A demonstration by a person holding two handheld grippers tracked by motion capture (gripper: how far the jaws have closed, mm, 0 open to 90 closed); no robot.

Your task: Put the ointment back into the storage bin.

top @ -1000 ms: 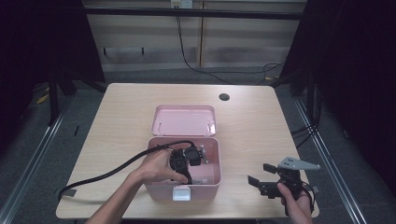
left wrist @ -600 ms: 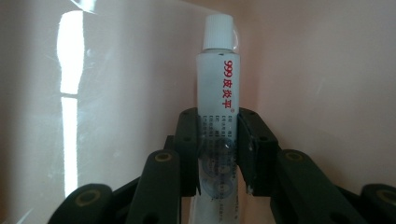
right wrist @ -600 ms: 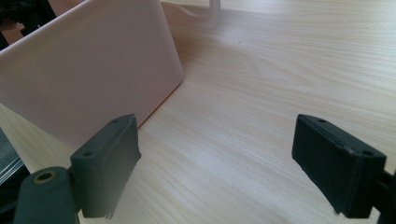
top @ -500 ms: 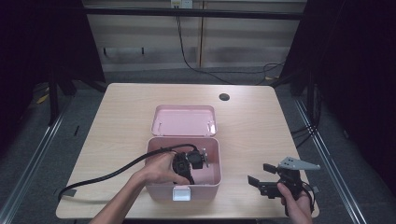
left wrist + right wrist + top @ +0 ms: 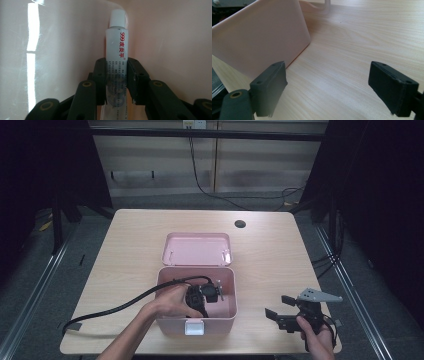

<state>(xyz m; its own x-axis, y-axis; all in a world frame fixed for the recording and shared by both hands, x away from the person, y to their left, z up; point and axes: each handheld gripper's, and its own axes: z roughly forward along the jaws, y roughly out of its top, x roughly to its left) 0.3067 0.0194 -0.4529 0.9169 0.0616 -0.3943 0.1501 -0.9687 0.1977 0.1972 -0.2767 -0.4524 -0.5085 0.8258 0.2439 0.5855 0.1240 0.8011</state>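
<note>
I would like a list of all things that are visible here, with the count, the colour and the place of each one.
table: one, light wood, under everything
box: one, pink, open, at the near middle of the table
lid: one, pink, lying on the table just behind the box
tube: one, white with red print and a white cap, inside the box, held between the jaws
hole: one, dark, round, in the far part of the table
left gripper: one, black, inside the box, shut on the tube
right gripper: one, black, open, over the table right of the box
hands: two, each holding a gripper
</note>
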